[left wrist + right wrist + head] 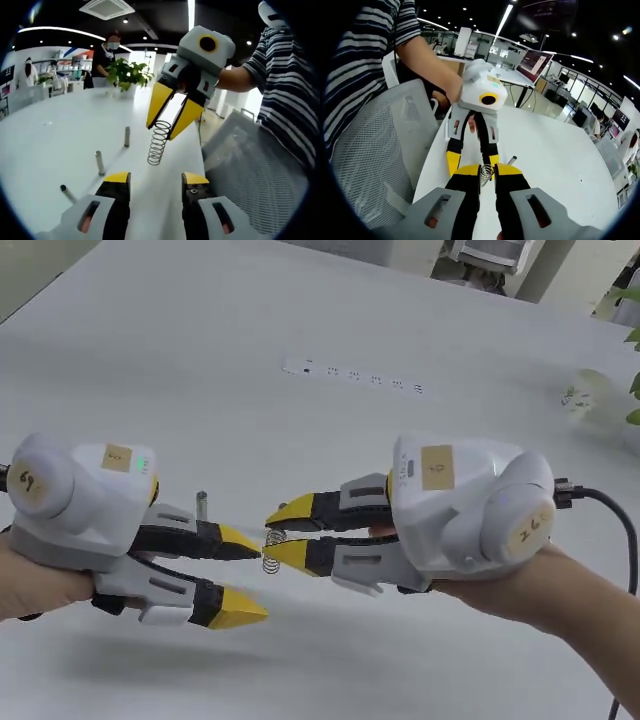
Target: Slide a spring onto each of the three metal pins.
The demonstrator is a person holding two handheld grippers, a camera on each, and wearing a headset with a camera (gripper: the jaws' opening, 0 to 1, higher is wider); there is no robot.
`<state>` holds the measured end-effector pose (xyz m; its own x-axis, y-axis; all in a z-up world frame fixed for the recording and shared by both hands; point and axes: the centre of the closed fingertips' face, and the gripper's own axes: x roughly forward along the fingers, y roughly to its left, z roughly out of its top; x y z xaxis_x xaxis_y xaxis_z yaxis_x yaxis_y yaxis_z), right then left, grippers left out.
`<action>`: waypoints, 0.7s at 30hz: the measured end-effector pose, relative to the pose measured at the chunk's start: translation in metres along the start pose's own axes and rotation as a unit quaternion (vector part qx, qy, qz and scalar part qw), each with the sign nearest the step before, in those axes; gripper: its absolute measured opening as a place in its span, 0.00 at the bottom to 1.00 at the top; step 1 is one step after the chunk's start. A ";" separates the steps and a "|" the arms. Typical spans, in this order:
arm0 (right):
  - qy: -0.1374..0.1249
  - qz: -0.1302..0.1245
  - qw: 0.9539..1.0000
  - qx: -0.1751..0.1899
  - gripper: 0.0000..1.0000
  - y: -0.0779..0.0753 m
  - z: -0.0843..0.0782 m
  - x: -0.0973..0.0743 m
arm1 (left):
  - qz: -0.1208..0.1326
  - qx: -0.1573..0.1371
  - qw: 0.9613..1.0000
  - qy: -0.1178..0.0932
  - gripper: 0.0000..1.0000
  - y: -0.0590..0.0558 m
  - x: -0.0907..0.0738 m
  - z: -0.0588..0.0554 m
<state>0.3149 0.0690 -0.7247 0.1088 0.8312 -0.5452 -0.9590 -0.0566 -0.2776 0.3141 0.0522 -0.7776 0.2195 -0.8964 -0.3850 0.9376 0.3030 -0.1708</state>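
Colours over the white tabletop
White, black and yellow-tipped: left tongs and right tongs; silver wire spring; dark-and-white striped shirt.

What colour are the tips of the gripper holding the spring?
Yellow. The right gripper shows them best in the left gripper view, pinching the spring.

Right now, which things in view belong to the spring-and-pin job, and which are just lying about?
Job: spring, held by the right gripper; near pin, middle pin, far pin, all bare; open left gripper.
Lying about: power strip, potted plant, mesh chair.
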 end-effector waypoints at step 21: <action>0.007 -0.017 1.000 0.000 0.08 -0.010 -0.007 -0.002 | 0.048 -0.032 0.998 -0.001 0.59 0.015 -0.029 -0.017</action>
<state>0.3257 0.0645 -0.7263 0.1452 0.8243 -0.5472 -0.9545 -0.0290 -0.2969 0.3171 0.0885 -0.7846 0.3078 -0.8633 -0.4000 0.8929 0.4073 -0.1919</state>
